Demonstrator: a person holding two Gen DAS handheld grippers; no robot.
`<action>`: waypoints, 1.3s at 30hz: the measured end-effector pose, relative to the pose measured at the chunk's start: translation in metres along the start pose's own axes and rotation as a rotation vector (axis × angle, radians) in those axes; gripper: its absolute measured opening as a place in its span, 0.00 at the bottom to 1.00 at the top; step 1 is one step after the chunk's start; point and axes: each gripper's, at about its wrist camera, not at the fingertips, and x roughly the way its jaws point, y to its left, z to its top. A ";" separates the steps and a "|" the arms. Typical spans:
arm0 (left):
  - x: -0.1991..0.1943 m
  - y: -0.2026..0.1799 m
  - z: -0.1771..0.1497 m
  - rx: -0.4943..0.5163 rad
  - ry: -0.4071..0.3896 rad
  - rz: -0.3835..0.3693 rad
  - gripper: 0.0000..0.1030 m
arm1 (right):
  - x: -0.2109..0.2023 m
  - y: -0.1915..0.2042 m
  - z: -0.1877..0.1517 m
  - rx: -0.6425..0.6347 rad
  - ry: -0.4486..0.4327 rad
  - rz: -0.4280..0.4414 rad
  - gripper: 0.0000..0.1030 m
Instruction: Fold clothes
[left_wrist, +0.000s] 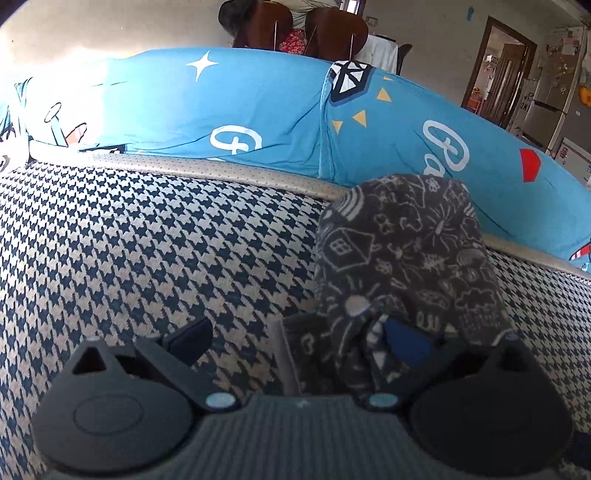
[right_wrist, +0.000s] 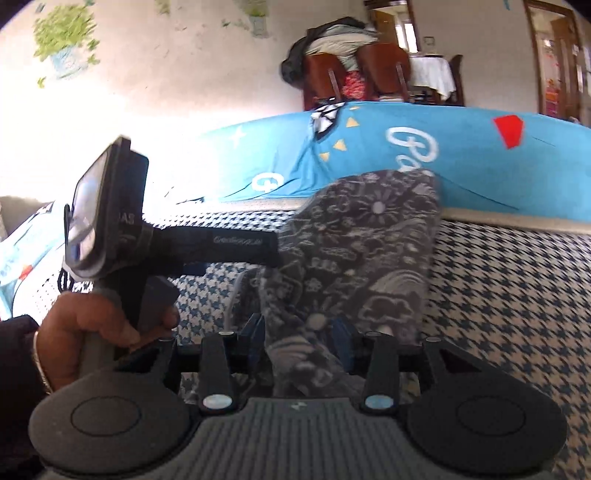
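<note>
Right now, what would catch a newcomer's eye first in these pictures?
The dark doodle-printed garment stands out, bunched on the houndstooth cover in the middle of both views. Behind it runs a bright blue cartoon-print sheet. In the right wrist view, a hand grips the left gripper at lower left.
</note>
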 end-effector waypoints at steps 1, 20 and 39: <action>0.002 0.001 -0.001 -0.003 0.004 0.005 1.00 | -0.007 -0.005 -0.002 0.020 -0.009 -0.013 0.40; 0.002 0.010 -0.012 -0.024 0.012 0.003 1.00 | -0.087 -0.058 -0.062 0.305 -0.016 -0.152 0.58; -0.071 0.023 -0.064 -0.069 -0.013 -0.056 1.00 | -0.070 -0.092 -0.098 0.485 -0.039 -0.019 0.71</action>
